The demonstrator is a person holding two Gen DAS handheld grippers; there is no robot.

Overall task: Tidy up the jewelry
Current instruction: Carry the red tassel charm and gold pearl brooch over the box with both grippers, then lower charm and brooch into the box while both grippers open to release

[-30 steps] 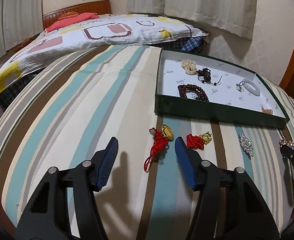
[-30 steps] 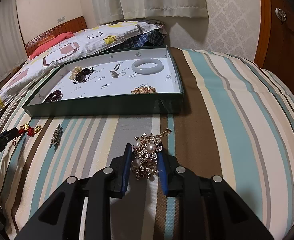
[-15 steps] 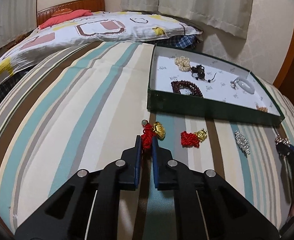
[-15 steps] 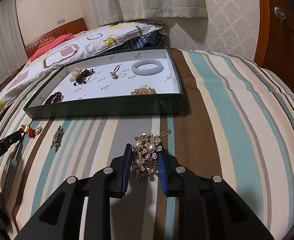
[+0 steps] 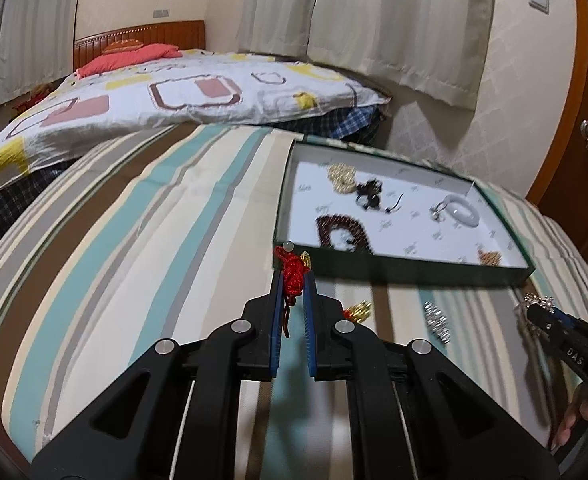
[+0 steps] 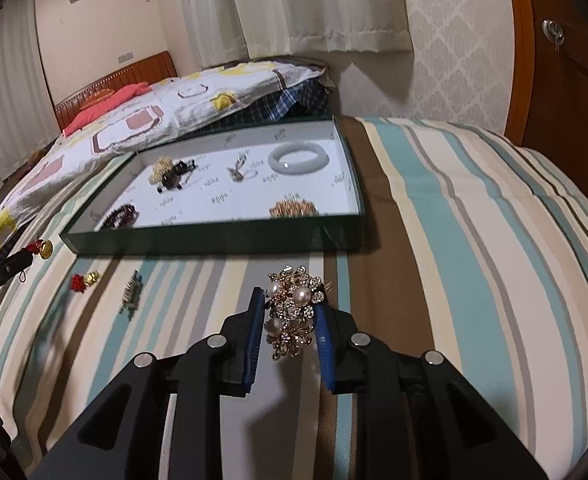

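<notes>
We see the left hand-held gripper (image 5: 292, 280) with its blue pads pinching a red knotted charm (image 5: 292, 274), whose gold pendant (image 5: 306, 261) and pale bead (image 5: 288, 245) show just past the fingertips; the charm hangs clear of the striped bedcover (image 5: 134, 240), in front of the near wall of the green tray (image 5: 393, 270). In the right wrist view the same charm (image 6: 40, 247) appears at the left edge, held at the tip of the left hand-held gripper, just beside the tray's near left corner. The right hand-held gripper (image 6: 288, 316) is clamped on a gold brooch with pearls (image 6: 294, 312), held above the bedcover in front of the tray's near wall (image 6: 214, 236). On the bedcover, between the two hand-held grippers, lie a second red-and-gold charm (image 6: 84, 281) and a silver rhinestone brooch (image 6: 130, 294), near each other but apart. Inside the tray, on its white floor, we see a white bangle (image 6: 298, 158) in the far right corner, a small ring (image 6: 238, 172) beside it, a dark beaded piece (image 6: 176, 176) touching a pale pearl cluster (image 6: 161, 168), a dark red bead bracelet (image 6: 120, 216) at the near left, and a gold filigree piece (image 6: 294, 210) at the near right. A patterned quilt (image 5: 174, 96) lies on the bed beyond the tray.
</notes>
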